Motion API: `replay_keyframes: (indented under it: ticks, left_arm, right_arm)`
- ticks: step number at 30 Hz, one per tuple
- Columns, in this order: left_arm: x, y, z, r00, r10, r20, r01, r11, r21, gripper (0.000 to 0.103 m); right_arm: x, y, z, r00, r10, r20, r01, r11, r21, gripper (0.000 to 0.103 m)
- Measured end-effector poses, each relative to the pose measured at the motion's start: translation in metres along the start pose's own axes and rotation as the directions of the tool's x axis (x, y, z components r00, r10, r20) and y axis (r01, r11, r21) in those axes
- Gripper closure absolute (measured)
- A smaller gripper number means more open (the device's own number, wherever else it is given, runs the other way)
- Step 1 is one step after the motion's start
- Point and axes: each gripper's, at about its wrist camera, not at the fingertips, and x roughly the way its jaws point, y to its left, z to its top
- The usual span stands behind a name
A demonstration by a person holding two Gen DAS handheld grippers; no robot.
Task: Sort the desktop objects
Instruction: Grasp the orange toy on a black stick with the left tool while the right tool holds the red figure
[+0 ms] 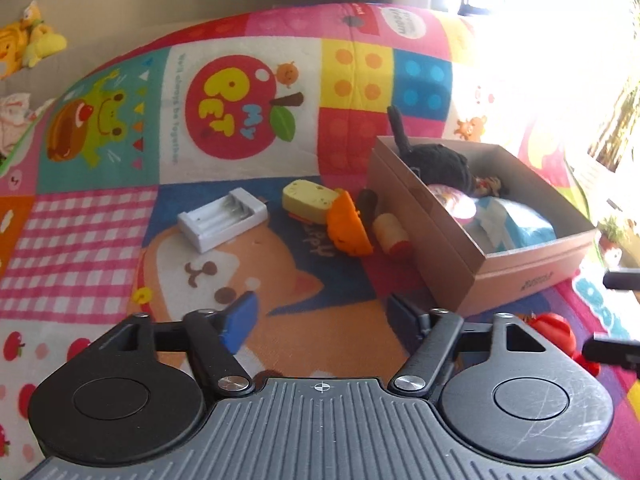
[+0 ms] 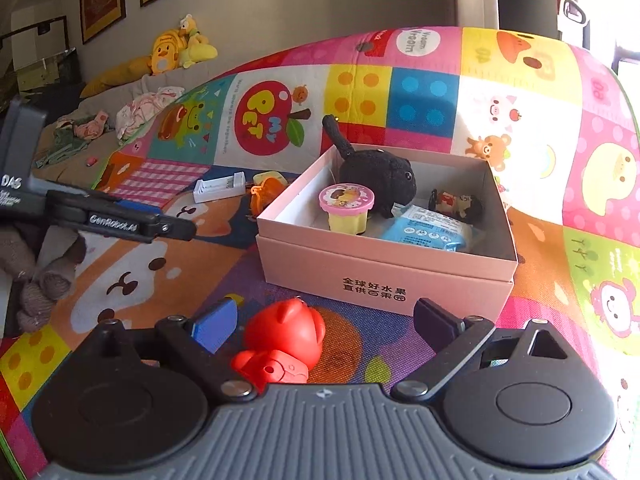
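Note:
A pink cardboard box stands on the patterned play mat. It holds a black plush cat, a pink-lidded cup, a blue packet and a small figurine. A red bear toy lies between my right gripper's open fingers; the right gripper is empty. My left gripper is open and empty over the mat. Beyond it lie a white battery charger, a yellow block, an orange toy and a small cylinder.
The left gripper's body shows at the left of the right wrist view. Yellow plush toys and clothes lie on a sofa behind. Bright window light washes out the right side of the left wrist view.

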Motion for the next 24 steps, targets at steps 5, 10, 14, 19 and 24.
replay_keyframes:
  ticks: [5,10,14,19,24]
  left_arm:
    - [0.050,-0.016,0.027,0.999,-0.012,0.030,0.013,0.999,-0.034,0.027]
    - [0.097,-0.018,0.037,0.999,0.031,-0.023,-0.032,0.998,-0.049,0.052]
    - [0.096,-0.013,0.032,1.000,0.005,-0.027,-0.006,1.000,-0.025,0.069]
    - [0.055,-0.010,0.008,0.998,-0.047,-0.047,0.048,0.998,0.030,0.069]
    - [-0.003,-0.005,-0.028,0.987,-0.134,-0.086,0.137,0.990,0.030,0.070]
  right_arm:
    - [-0.002,0.005,-0.001,1.000,-0.017,-0.005,0.016,1.000,-0.016,0.006]
    - [-0.008,0.004,-0.006,0.999,-0.048,0.012,0.049,0.998,-0.040,0.004]
    - [-0.002,-0.001,-0.008,0.999,-0.053,-0.007,0.053,0.998,-0.023,0.004]
    - [0.001,-0.001,-0.008,0.999,-0.042,-0.009,0.042,0.999,-0.005,0.004]
    - [-0.004,0.004,-0.006,0.999,-0.033,0.007,0.033,0.999,-0.017,0.004]
